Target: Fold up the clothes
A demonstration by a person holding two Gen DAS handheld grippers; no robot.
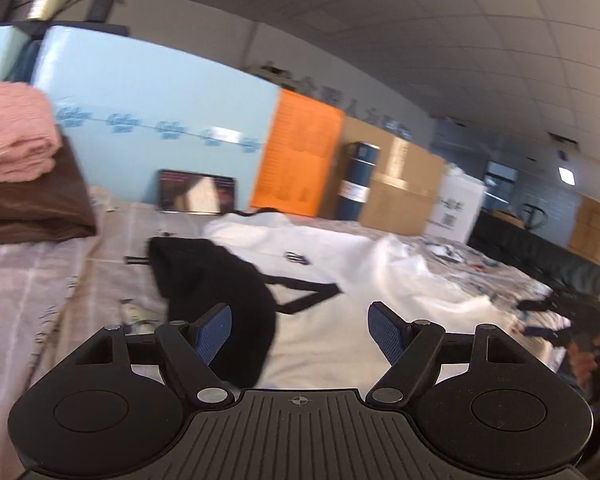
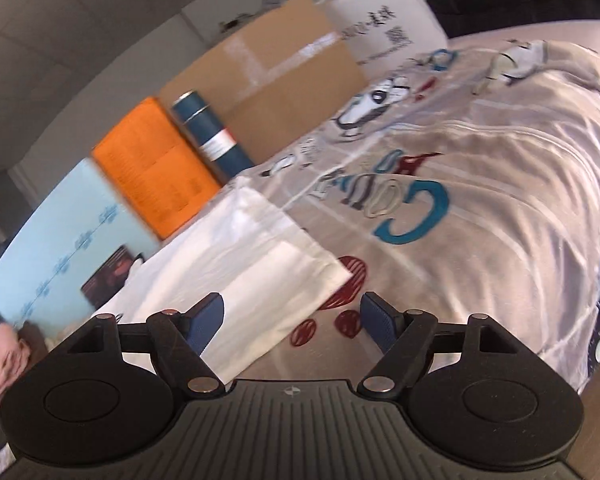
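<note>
Bedsheet [image 2: 500,208] with cartoon prints fills your right view; boxes [image 2: 284,76] stand at its far edge toward 11 o'clock. White shirt [image 1: 340,280] with a black sleeve [image 1: 216,280] lies spread at 12 o'clock from your left gripper [image 1: 300,332], under your right gripper [image 2: 292,326] from 10 o'clock. Folded pile [image 1: 16,160] sits at 10 o'clock. Both jaws gape wide, holding nothing.

Bright, even daylight in both views, sheen on the pale printed bed sheet [image 2: 500,208] toward 3 o'clock. Motion blur smearing the light-blue foam board [image 1: 152,104] at 10 o'clock and the orange box [image 2: 156,164]. Heavy fisheye curvature, dark vignette at corners. Only the black tongs bodies at 6 o'clock sharp. Soft shadows, no harsh glare.
</note>
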